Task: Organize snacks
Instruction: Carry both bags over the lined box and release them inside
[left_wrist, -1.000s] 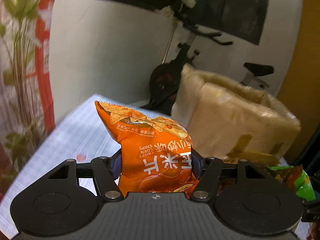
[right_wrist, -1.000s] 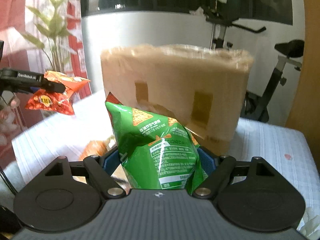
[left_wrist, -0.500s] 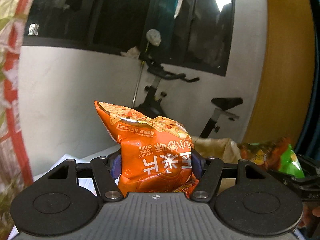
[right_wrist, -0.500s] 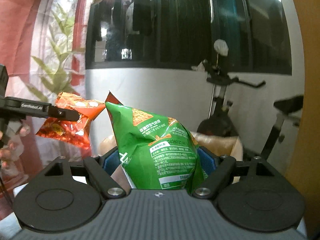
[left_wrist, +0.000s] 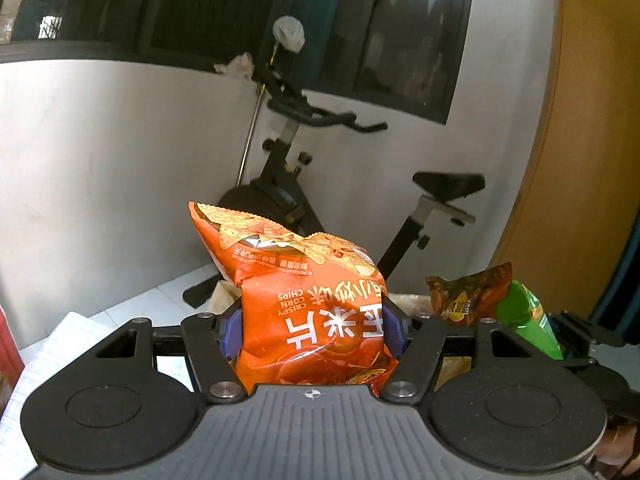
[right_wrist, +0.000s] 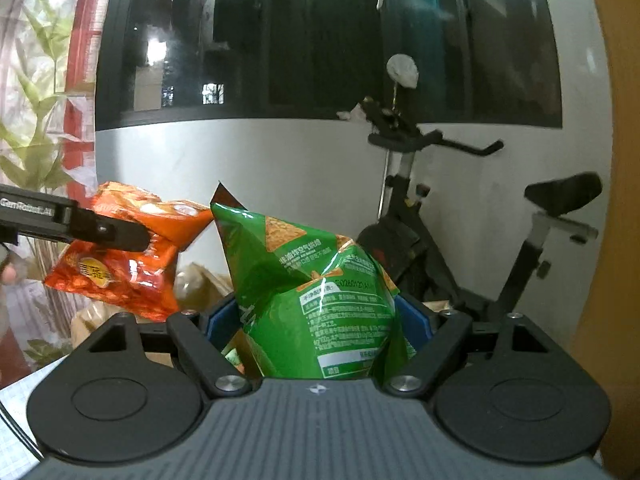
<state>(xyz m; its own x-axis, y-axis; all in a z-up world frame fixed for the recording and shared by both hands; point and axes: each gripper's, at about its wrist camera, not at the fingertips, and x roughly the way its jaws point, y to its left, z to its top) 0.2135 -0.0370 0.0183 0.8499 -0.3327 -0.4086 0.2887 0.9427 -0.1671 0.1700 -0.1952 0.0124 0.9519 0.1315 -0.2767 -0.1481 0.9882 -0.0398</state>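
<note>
An orange corn chips bag (left_wrist: 316,304) stands upright between the blue pads of my left gripper (left_wrist: 314,328), which is shut on it. A green chips bag (right_wrist: 316,300) is clamped the same way in my right gripper (right_wrist: 320,320). Both bags are held up in the air, side by side. From the left wrist view the green bag (left_wrist: 524,316) shows at the right. From the right wrist view the orange bag (right_wrist: 124,264) shows at the left, with a black finger (right_wrist: 100,228) of the left gripper across it. Only the brown top of the cardboard box (right_wrist: 200,284) shows, below and behind the bags.
An exercise bike (left_wrist: 304,184) stands against the white wall behind. A checked white cloth (left_wrist: 60,344) covers the table at lower left. A floral curtain (right_wrist: 36,128) hangs at the left, a yellow-brown panel (left_wrist: 588,140) at the right. Dark windows (right_wrist: 320,40) sit above.
Both grippers rose with their bags and tilted upward; the cardboard box sank from filling the view to a sliver. The two bags drew closer together. Neither grip changed.
</note>
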